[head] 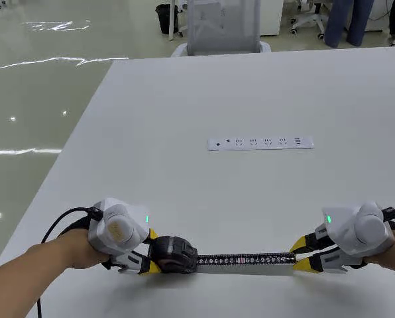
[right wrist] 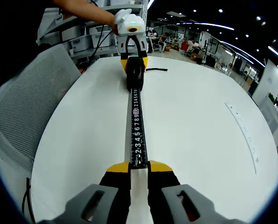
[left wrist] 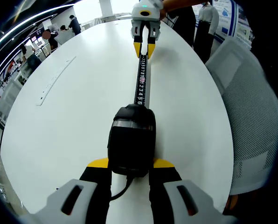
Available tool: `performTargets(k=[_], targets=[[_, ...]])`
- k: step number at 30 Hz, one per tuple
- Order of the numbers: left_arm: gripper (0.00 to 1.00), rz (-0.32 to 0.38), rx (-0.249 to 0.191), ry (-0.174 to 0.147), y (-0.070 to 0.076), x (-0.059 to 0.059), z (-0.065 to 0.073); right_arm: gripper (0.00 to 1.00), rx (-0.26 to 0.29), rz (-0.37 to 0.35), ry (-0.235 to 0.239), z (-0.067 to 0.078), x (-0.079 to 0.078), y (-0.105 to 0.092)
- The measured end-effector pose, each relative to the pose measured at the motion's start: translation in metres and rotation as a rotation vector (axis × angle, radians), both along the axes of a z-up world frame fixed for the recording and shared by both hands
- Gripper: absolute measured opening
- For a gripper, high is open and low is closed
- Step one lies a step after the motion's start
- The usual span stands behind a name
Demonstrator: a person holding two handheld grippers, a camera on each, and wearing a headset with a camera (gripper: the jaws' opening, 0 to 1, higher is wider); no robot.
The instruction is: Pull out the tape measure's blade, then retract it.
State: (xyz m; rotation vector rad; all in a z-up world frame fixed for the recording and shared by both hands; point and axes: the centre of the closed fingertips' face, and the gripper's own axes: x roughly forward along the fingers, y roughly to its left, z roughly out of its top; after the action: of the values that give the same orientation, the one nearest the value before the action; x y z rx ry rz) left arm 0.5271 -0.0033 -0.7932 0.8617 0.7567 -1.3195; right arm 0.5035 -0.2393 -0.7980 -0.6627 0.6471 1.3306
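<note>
The left gripper [head: 146, 256] clamps the black tape measure [head: 173, 254] at seven o'clock on the white table [head: 250, 99]. At five o'clock, the right gripper [head: 303, 256] pinches the blade [head: 246, 260] tip, stretched flat between them.

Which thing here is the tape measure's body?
On the white table, look along the near edge. The tape measure case is the black rounded block held by the left gripper; unlike the flat white power strip behind, a numbered blade leaves it.
</note>
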Motion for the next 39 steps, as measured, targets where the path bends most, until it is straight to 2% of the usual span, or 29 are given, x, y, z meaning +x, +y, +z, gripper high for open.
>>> performTargets(k=[39], targets=[[0.26,-0.003,0.005,0.000,-0.002,-0.003,0.001,0.11,-0.023,-0.016,0.005,-0.001,-0.004,-0.023]])
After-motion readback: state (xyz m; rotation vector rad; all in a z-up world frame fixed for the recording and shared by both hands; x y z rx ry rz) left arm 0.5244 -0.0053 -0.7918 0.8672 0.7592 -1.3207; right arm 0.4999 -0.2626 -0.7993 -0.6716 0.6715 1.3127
